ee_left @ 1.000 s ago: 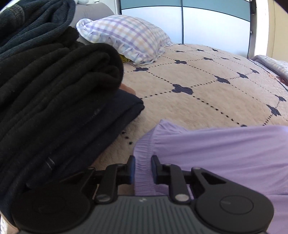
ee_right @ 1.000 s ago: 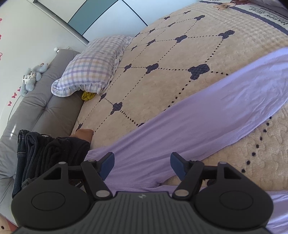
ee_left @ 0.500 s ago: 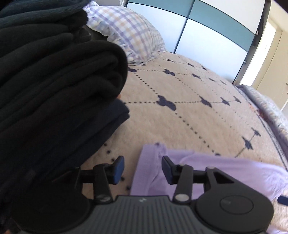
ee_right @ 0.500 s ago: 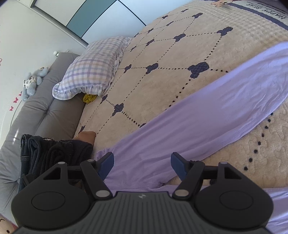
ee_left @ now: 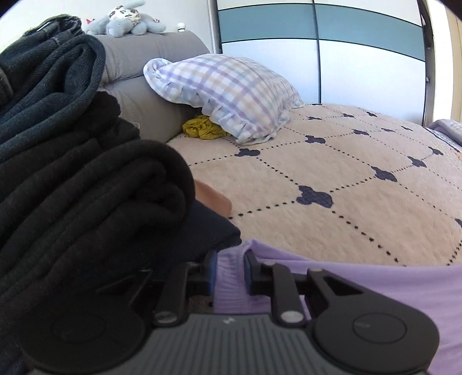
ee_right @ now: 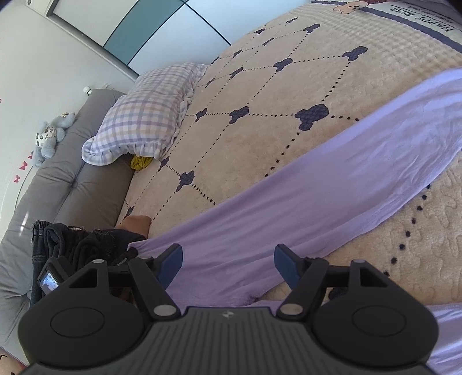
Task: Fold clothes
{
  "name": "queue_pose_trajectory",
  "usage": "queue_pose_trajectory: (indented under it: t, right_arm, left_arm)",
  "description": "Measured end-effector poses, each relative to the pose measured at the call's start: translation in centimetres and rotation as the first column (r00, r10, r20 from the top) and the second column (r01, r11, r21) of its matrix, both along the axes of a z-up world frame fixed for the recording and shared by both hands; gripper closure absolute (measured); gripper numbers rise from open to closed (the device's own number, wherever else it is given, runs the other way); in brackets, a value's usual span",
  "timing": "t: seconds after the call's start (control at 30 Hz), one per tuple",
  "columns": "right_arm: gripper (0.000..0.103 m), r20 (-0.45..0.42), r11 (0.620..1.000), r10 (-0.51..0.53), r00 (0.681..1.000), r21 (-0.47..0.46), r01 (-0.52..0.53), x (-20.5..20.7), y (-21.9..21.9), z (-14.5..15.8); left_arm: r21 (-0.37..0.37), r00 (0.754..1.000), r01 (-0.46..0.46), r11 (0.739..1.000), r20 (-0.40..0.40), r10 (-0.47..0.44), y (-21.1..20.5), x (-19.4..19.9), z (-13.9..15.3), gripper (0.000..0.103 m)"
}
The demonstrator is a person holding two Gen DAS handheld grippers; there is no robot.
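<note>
The left gripper [ee_left: 230, 269] is closing its jaws on the gathered edge of a lilac garment [ee_left: 375, 277], the fabric bunched between the pads. The right gripper [ee_right: 228, 264] hangs wide open above the same garment [ee_right: 303, 202], gripping nothing. The garment lies stretched across a beige quilted bedspread [ee_left: 332, 178], beside a stack of dark folded clothes [ee_left: 72, 173]. A checked pillow [ee_right: 144, 115] rests near the headboard.

"HAPPY BEAR" is showing upside down in dark capitals on the pale band of the bedspread [ee_right: 418, 17], beside a cartoon bear; smaller lettering beneath it is staying illegible.
</note>
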State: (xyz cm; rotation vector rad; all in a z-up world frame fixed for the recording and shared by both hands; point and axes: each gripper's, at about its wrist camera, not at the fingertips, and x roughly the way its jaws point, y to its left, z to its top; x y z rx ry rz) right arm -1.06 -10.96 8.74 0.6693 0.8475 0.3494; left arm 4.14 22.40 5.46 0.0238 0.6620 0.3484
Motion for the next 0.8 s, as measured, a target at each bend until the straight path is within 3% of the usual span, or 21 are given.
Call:
queue_pose_trajectory:
  t: [0.13, 0.27, 0.4, 0.47, 0.53, 0.63, 0.67, 0.73, 0.8]
  right_arm:
    - [0.029, 0.002, 1.0, 0.027, 1.0, -0.012, -0.027, 0.0, 0.7, 0.0]
    - [0.029, 0.003, 1.0, 0.006, 1.0, -0.026, -0.006, -0.1, 0.2, 0.0]
    - [0.029, -0.011, 1.0, -0.012, 1.0, 0.018, 0.013, -0.2, -0.3, -0.2]
    - [0.029, -0.009, 1.0, 0.001, 1.0, 0.018, -0.001, -0.2, 0.0, -0.1]
    - [0.028, -0.001, 1.0, 0.009, 1.0, -0.001, -0.009, -0.3, 0.3, 0.0]
    - [0.028, -0.001, 1.0, 0.004, 1.0, -0.01, -0.004, -0.5, 0.4, 0.0]
    - [0.028, -0.003, 1.0, 0.005, 1.0, -0.007, -0.005, -0.5, 0.4, 0.0]
    - [0.028, -0.005, 1.0, 0.012, 1.0, -0.006, -0.012, -0.6, 0.7, -0.1]
    - [0.028, 0.001, 0.999, 0.031, 1.0, -0.022, -0.031, -0.9, 1.2, 0.0]
  left_arm:
    - [-0.015, 0.998, 0.004, 1.0, -0.068, -0.005, 0.6, 0.8, -1.2, 0.073]
    - [-0.107, 1.0, 0.013, 0.994, -0.007, -0.014, 1.7, -1.3, -0.2, 0.067]
    - [-0.16, 0.996, 0.033, 0.987, 0.084, -0.019, 1.2, -7.3, 2.4, 0.059]
    - [-0.217, 0.992, 0.003, 0.976, 0.122, 0.024, 1.4, -11.2, 3.1, 0.054]
    - [-0.301, 0.988, -0.035, 0.953, 0.134, 0.079, 1.7, -15.3, 3.0, 0.054]
    - [-0.401, 0.993, -0.045, 0.915, 0.083, 0.086, 0.8, -19.8, 1.6, 0.054]
    - [-0.452, 0.993, -0.057, 0.89, 0.066, 0.097, 0.7, -20.5, 1.0, 0.054]
    - [-0.57, 0.988, -0.091, 0.816, 0.05, 0.145, 1.1, -21.0, -0.4, 0.055]
    - [-0.634, 0.984, -0.103, 0.766, 0.044, 0.17, 1.4, -20.8, -1.3, 0.054]
